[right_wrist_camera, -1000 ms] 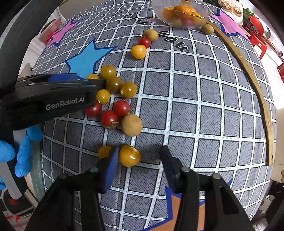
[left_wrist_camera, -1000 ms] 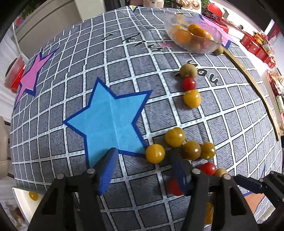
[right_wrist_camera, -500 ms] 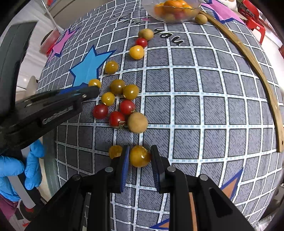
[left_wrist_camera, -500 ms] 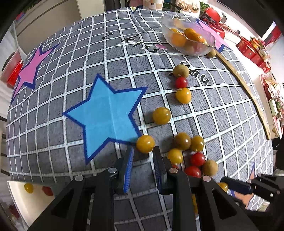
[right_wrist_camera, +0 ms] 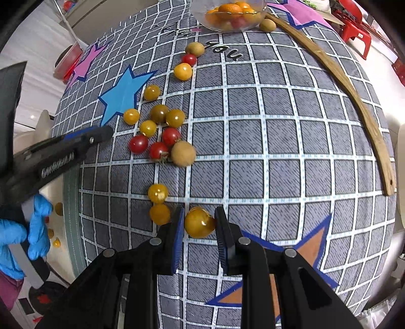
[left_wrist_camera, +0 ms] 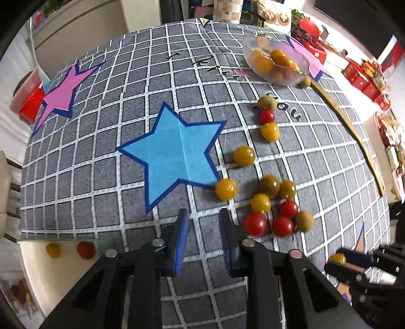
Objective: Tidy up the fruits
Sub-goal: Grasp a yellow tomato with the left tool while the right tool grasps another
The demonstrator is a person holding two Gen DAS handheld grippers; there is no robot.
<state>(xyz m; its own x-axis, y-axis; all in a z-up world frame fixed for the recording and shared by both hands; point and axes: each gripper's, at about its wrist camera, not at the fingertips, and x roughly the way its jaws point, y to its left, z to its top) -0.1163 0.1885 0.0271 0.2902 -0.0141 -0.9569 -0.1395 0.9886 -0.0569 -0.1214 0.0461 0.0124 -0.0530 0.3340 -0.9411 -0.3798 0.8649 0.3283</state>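
Observation:
Several yellow, red and brown small fruits [right_wrist_camera: 162, 131] lie scattered on a grey checked cloth [right_wrist_camera: 278, 141]. A clear glass bowl [right_wrist_camera: 231, 14] with fruit in it stands at the far edge; it also shows in the left wrist view [left_wrist_camera: 276, 63]. My right gripper [right_wrist_camera: 199, 226] is shut on a yellow tomato [right_wrist_camera: 198, 222], just above the cloth. My left gripper [left_wrist_camera: 202, 227] is narrowly open with nothing between the fingers, and hovers near the cloth's front edge, short of a yellow tomato [left_wrist_camera: 226, 189].
A curved wooden strip [right_wrist_camera: 354, 101] lies along the cloth's right side. Two yellow fruits [right_wrist_camera: 158, 202] sit just left of my right gripper. A few fruits [left_wrist_camera: 68, 250] lie below the table edge. Red boxes [left_wrist_camera: 364, 76] stand far right.
My right gripper closed on the yellow tomato and lifted it slightly. My left gripper narrowed from wide open and pulled back from the fruit cluster, holding nothing.

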